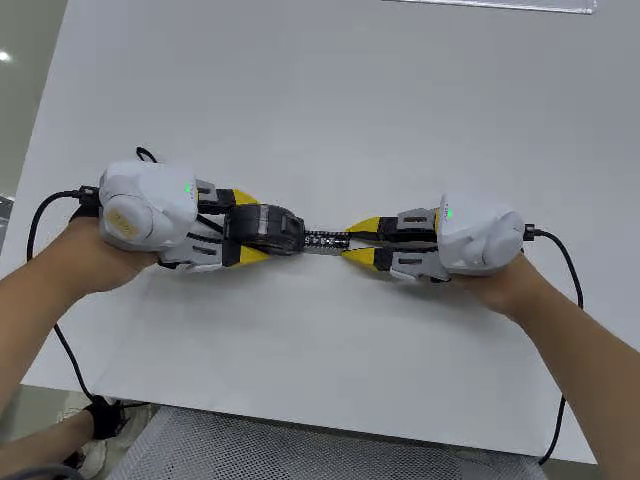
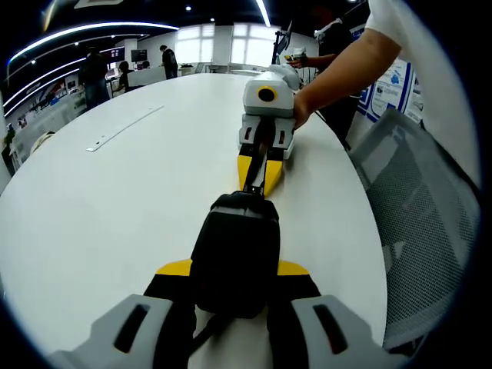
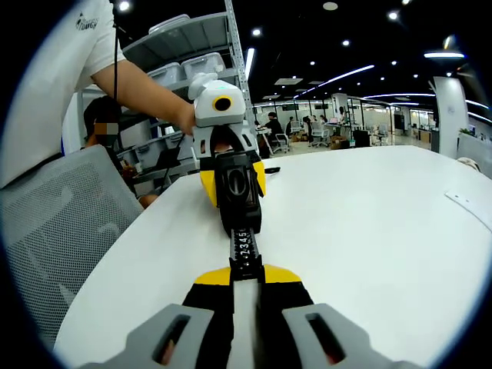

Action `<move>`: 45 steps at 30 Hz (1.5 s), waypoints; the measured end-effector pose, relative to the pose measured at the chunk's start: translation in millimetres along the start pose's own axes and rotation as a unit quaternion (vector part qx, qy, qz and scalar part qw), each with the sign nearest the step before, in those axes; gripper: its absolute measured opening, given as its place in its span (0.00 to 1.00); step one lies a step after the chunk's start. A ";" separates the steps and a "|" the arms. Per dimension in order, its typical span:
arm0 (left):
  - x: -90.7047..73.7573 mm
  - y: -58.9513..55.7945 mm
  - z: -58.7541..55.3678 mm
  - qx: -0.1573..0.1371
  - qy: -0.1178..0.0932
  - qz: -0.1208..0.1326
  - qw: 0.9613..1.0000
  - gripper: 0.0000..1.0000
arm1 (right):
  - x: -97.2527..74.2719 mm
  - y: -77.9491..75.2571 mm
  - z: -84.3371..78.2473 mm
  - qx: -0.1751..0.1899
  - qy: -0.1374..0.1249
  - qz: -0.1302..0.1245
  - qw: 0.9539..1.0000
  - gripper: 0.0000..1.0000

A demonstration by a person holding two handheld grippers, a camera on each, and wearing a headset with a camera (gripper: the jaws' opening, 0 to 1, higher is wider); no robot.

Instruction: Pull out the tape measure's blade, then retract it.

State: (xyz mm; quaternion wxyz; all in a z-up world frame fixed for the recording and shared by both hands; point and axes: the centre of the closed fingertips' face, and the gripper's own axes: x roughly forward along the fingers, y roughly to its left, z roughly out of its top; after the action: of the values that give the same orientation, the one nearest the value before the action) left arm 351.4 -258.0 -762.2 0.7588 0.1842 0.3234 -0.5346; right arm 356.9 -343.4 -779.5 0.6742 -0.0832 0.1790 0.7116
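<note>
head view: above the white surface (image 1: 330, 100), left tongs (image 1: 248, 226) clamp the tape measure (image 1: 265, 229); right tongs (image 1: 360, 243) pinch its blade (image 1: 325, 240).
left gripper view: black case squeezed between jaws.
right gripper view: jaws closed on numbered blade.

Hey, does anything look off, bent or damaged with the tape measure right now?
Nothing stands out. The left gripper is shut on the black tape measure, the right gripper pinches the blade, and the short pulled-out stretch runs straight between them, with no kink visible.
</note>
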 end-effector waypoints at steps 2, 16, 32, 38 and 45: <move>0.1 -0.4 0.2 0.000 0.000 0.000 1.000 0.31 | -2.1 0.3 -0.7 0.001 0.000 -0.001 1.000 0.10; 0.3 -0.7 0.0 0.001 0.002 0.001 1.000 0.31 | -14.4 0.2 -4.9 0.005 -0.001 -0.005 1.000 0.10; 0.4 -0.9 -0.2 0.003 0.003 -0.001 1.000 0.32 | -28.2 1.7 -7.9 0.008 0.000 -0.010 1.000 0.10; 0.2 -0.9 -0.6 0.002 0.003 -0.002 1.000 0.32 | -34.0 2.4 -8.6 0.010 -0.002 -0.013 1.000 0.09; 0.4 -1.3 -0.1 0.003 0.004 -0.002 1.000 0.32 | -42.6 3.9 -8.6 0.016 -0.002 -0.017 1.000 0.09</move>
State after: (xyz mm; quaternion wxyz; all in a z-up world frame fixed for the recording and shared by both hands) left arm 350.3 -258.7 -762.4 0.7562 0.1877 0.3249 -0.5360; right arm 355.2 -386.3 -771.6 0.6882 -0.0741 0.1873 0.6971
